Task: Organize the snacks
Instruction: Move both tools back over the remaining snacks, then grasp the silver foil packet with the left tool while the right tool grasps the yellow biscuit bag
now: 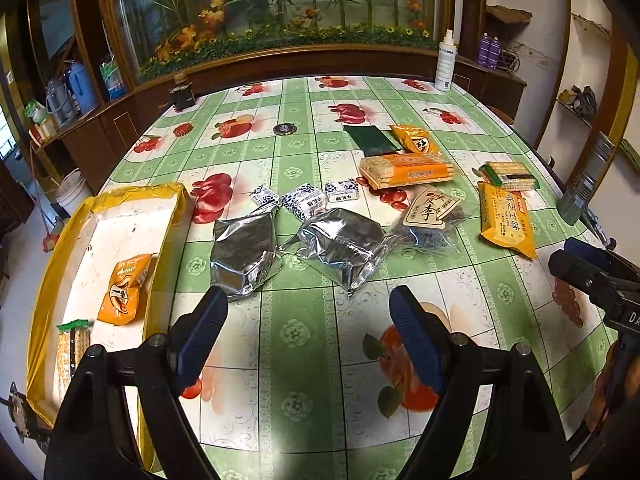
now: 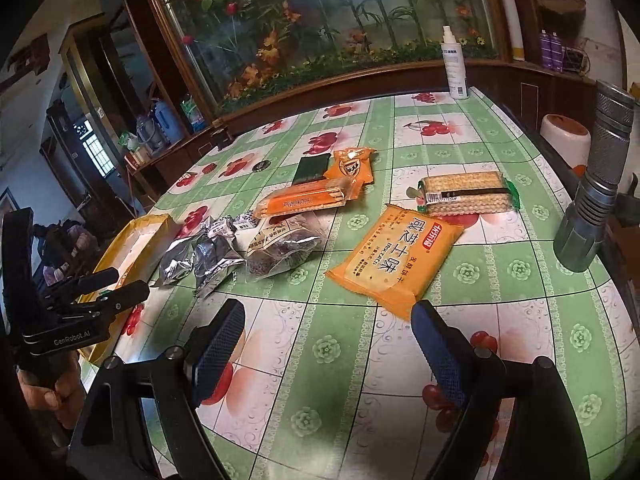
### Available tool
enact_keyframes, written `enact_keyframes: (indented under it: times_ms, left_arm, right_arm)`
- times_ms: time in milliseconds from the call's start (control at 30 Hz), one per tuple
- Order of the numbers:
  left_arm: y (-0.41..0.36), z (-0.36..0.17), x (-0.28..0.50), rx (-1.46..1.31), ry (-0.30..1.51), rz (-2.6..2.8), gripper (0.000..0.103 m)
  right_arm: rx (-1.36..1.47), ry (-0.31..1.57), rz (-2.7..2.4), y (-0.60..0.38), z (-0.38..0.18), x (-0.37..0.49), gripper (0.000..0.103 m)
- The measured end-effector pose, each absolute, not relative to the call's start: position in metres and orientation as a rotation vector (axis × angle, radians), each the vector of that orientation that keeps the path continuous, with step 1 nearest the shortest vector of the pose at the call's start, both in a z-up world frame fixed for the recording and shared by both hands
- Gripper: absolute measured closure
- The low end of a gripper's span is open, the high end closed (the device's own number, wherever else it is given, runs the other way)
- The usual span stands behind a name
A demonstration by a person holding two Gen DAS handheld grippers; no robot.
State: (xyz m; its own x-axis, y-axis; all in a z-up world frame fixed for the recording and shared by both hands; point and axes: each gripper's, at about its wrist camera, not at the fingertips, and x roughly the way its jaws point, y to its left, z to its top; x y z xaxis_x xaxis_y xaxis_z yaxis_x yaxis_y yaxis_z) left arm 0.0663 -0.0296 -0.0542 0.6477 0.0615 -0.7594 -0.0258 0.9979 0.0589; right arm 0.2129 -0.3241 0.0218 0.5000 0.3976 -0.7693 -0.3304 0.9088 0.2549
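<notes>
A yellow-rimmed box [image 1: 166, 232] at the table's left holds an orange snack pack [image 1: 124, 290] and a cracker pack [image 1: 72, 346]. Two silver foil bags [image 1: 244, 250] [image 1: 344, 242], small white-and-blue candies [image 1: 306, 200], a dark tea bag [image 1: 432, 216], orange biscuit packs [image 1: 506, 220] [image 1: 408, 170] and a green-ended cracker pack [image 1: 510, 176] lie on the table. My left gripper [image 1: 308, 332] is open and empty just short of the foil bags. My right gripper [image 2: 328, 344] is open and empty, just short of the orange biscuit pack [image 2: 394, 260].
A green fruit-print tablecloth [image 1: 296, 360] covers the table. A white spray bottle [image 1: 445, 62] and a dark jar [image 1: 182, 94] stand at the far edge. A metal flashlight [image 2: 596, 184] lies at the right. A dark green card [image 1: 370, 138] and a small round lid [image 1: 286, 129] lie mid-table.
</notes>
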Motion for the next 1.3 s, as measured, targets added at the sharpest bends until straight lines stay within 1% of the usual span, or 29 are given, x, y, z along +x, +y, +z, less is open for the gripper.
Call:
enact_keyframes:
  times_ms: [200, 400, 533, 800, 933, 1233, 1300]
  left_arm:
    - [-0.023, -0.059, 0.072, 0.043, 0.861, 0.073, 0.02]
    - [0.022, -0.078, 0.084, -0.101, 0.902, 0.088, 0.02]
    - [0.035, -0.088, 0.094, -0.171, 0.925, 0.078, 0.02]
    - [0.034, -0.102, 0.129, -0.12, 0.958, 0.12, 0.02]
    - [0.039, -0.115, 0.142, -0.147, 0.994, 0.147, 0.02]
    - [0.036, -0.119, 0.155, -0.084, 0.976, 0.207, 0.02]
    - [0.036, -0.119, 0.155, -0.078, 0.973, 0.202, 0.02]
  right_arm:
    - [0.072, 0.963, 0.43, -0.324, 0.017, 0.217, 0.016]
    - [0.075, 0.975, 0.406, -0.327, 0.011, 0.224, 0.016]
    - [0.072, 0.987, 0.397, -0.326, 0.004, 0.231, 0.015]
    - [0.079, 1.03, 0.353, -0.328, -0.014, 0.254, 0.015]
    - [0.085, 1.047, 0.324, -0.331, -0.021, 0.266, 0.015]
    - [0.067, 1.067, 0.257, -0.326, -0.03, 0.291, 0.015]
    - [0.081, 1.075, 0.237, -0.324, -0.031, 0.298, 0.012]
